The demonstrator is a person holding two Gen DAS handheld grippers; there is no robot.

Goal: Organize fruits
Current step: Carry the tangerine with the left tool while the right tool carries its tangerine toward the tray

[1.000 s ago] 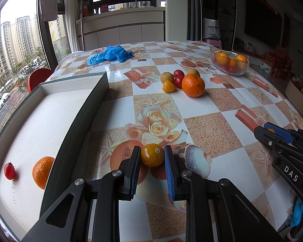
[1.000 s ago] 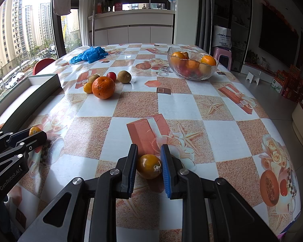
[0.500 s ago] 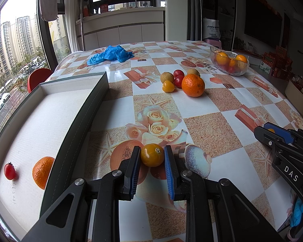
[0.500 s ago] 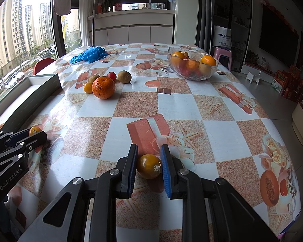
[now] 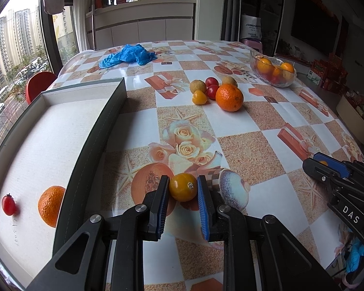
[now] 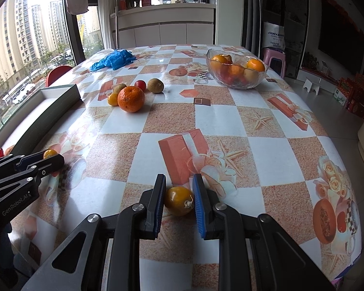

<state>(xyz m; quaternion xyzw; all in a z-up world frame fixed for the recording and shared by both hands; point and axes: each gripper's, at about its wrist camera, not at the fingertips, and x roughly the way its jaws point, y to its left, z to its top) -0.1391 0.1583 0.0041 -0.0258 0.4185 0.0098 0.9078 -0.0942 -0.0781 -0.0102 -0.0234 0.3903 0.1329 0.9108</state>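
Each hand-held gripper is closed on a small yellow-orange fruit just over the patterned table (image 5: 242,126). The left hand-held gripper (image 5: 183,188) clamps one yellow fruit (image 5: 183,187) between its blue pads, just beside the wall of the grey tray (image 5: 94,140). The right hand-held gripper (image 6: 179,200) clamps a second yellow fruit (image 6: 178,200) nearer the table's front edge, well apart from the tray. The step in hand appears to be the pickup of two fruits at once, with both grips made and neither fruit yet carried off. The next move probably calls for a lift clear of the tablecloth and, for the left fruit, a short carry over the tray wall to the white floor inside. The right fruit needs a longer carry, whether to the tray or to the glass bowl (image 6: 236,72) cannot be told. Count, tray: one orange (image 5: 51,205) and one red cherry tomato (image 5: 9,205). Count, loose cluster at mid-table: one large orange (image 5: 229,97), one small yellow fruit (image 5: 199,97), two red tomatoes (image 5: 212,86) and two brownish fruits (image 5: 198,86). The bowl holds several oranges and darker fruits, too crowded to count. One crumpled blue plastic bag (image 5: 128,55) lies at the far end of the table.
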